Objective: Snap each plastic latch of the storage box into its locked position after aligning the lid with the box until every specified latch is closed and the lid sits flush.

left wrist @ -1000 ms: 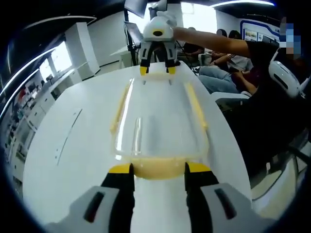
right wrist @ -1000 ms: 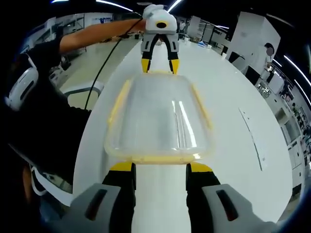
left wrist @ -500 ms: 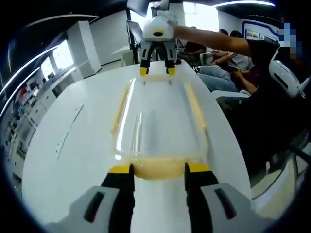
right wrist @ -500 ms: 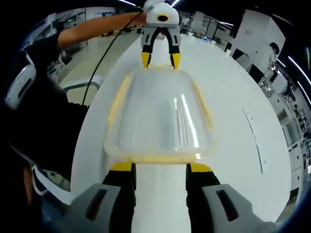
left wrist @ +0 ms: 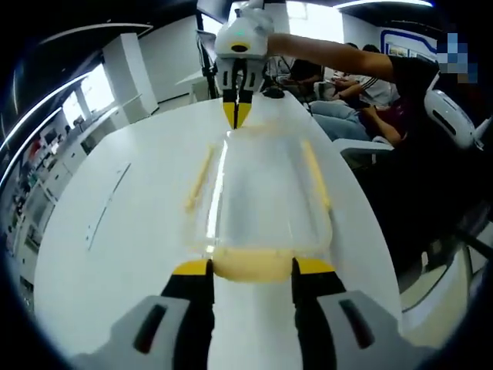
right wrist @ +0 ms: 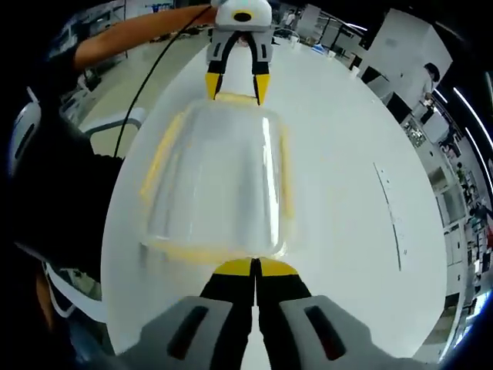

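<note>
We look from the left gripper low along the white table, close to one end of the storage box, from the right gripper facing back from the opposite end, both views sharing box and table.

Box on table, between tongs

Motion blur smears the storage box, so its yellow latches' state is unreadable.
</note>
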The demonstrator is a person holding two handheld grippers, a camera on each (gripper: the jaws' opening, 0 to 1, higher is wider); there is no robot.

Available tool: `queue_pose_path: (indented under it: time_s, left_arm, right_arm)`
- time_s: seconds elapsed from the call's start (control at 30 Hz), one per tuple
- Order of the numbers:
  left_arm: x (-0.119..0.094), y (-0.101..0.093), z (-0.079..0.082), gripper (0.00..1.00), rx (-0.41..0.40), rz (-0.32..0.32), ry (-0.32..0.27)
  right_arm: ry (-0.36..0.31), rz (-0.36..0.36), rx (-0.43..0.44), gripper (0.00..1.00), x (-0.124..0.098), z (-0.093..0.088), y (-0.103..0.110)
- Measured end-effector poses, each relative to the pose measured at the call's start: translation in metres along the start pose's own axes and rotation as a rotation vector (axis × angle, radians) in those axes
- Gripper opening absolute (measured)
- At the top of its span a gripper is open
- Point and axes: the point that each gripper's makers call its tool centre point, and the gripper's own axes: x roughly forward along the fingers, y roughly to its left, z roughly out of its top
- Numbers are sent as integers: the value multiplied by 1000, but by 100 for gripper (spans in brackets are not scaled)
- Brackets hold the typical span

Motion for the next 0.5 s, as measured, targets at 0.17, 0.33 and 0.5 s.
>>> queue_pose_path:
  time_s: [0.17,0.33,0.5]
  left_arm:
    - [-1,3,-1,38,-1,18,-12]
    - [-3,9,-1,37,-8,35,-22]
    - [-6,17,-2,37,-11,41,-27]
  right_arm:
    - [30,-10,-20,0,0,-1,-9]
    - [36,-27,-28,0,3,-6,-14]
    - [29,-35,-27,0,2,-7,-15]
